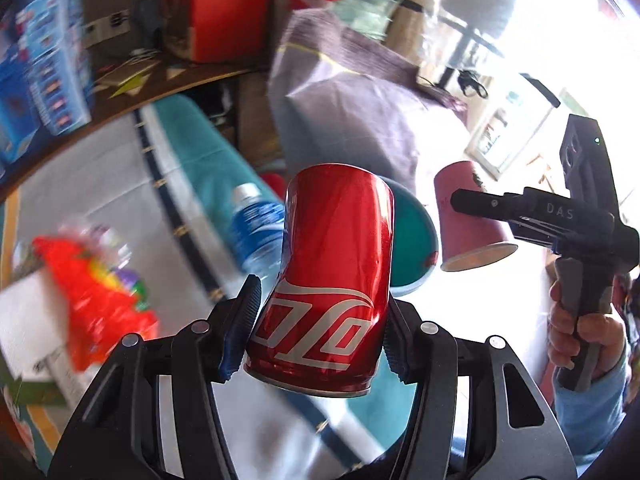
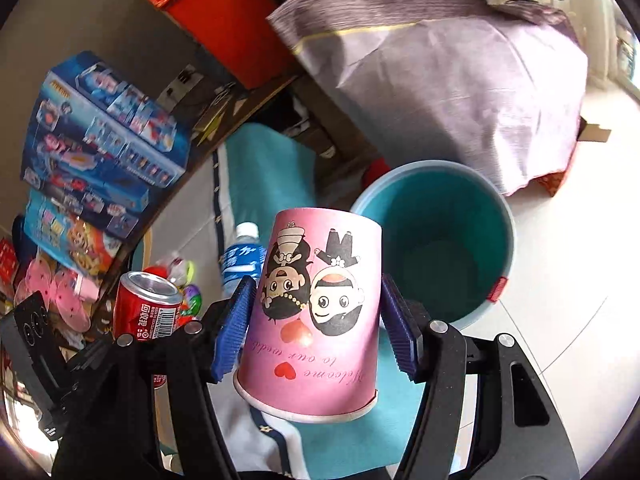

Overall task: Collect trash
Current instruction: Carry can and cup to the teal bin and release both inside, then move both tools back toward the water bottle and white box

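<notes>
My left gripper is shut on a red cola can held upside down in the air. The can also shows in the right wrist view. My right gripper is shut on a pink paper cup with cartoon figures, held upside down. The cup also shows in the left wrist view, to the right of the can. A teal trash bin stands open on the floor just beyond the cup. In the left wrist view the bin is partly hidden behind the can.
A blue-labelled water bottle and a colourful snack wrapper lie on the table with its teal and grey cloth. Toy boxes and a red box stand behind. A purple cloth-covered object stands behind the bin.
</notes>
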A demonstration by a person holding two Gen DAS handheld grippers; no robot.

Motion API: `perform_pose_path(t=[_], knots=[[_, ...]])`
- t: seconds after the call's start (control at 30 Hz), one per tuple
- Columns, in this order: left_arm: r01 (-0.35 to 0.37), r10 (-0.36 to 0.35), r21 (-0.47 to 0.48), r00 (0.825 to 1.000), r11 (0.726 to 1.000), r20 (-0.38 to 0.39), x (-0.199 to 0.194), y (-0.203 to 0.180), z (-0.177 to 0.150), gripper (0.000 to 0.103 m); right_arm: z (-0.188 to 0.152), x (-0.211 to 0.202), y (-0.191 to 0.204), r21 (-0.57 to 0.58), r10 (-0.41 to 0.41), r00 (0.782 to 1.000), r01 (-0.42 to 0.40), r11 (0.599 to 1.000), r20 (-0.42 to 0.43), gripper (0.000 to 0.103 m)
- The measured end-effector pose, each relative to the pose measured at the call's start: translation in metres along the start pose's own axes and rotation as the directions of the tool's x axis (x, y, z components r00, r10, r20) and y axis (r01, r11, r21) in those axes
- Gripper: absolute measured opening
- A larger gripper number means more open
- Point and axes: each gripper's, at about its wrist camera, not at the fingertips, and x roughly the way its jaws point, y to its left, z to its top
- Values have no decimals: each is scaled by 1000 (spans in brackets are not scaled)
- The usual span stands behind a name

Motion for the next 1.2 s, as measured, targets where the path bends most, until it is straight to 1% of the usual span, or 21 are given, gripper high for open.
perform_pose_path(t=[0.13, 0.23, 0.33, 0.43, 0.6, 0.73, 0.87, 0.93, 0.97, 1.1, 1.13, 1.2], knots=[[16, -12, 55, 997, 998, -70, 51, -36, 28, 57, 11, 12, -49, 84, -37, 999, 38, 996, -10, 60], [15, -6, 78, 993, 997, -118, 85, -52, 38, 57, 19, 28, -81, 135, -52, 998, 58, 989, -44, 60], [14, 1, 91, 986, 996, -168, 120, -62, 46, 57, 25, 42, -97, 154, -71, 995, 81, 985, -71, 60], [4, 18, 105, 977, 994, -211, 153, -69, 53, 57, 30, 50, -104, 149, -87, 993, 98, 984, -84, 60], [-13, 41, 105, 964, 994, -264, 188, -70, 59, 58, 37, 66, -111, 150, -97, 988, 114, 982, -118, 60], [-22, 46, 86, 956, 996, -289, 201, -62, 61, 59, 39, 79, -111, 141, -101, 983, 122, 982, -151, 60], [-17, 33, 57, 956, 998, -290, 198, -55, 62, 60, 39, 90, -109, 132, -105, 977, 130, 983, -184, 60], [-21, 34, 47, 958, 999, -286, 194, -52, 62, 61, 40, 95, -107, 124, -110, 974, 136, 983, -200, 60], [-23, 34, 42, 959, 999, -281, 191, -52, 62, 65, 40, 98, -107, 119, -114, 972, 141, 983, -206, 60], [-30, 33, 16, 971, 999, -239, 173, -48, 65, 87, 39, 105, -103, 105, -122, 964, 150, 983, -236, 61], [-31, 33, 12, 974, 999, -225, 167, -48, 65, 89, 39, 105, -102, 100, -126, 963, 154, 983, -240, 61], [-37, 38, 8, 977, 999, -210, 160, -46, 65, 93, 38, 106, -100, 93, -130, 961, 157, 983, -245, 66]])
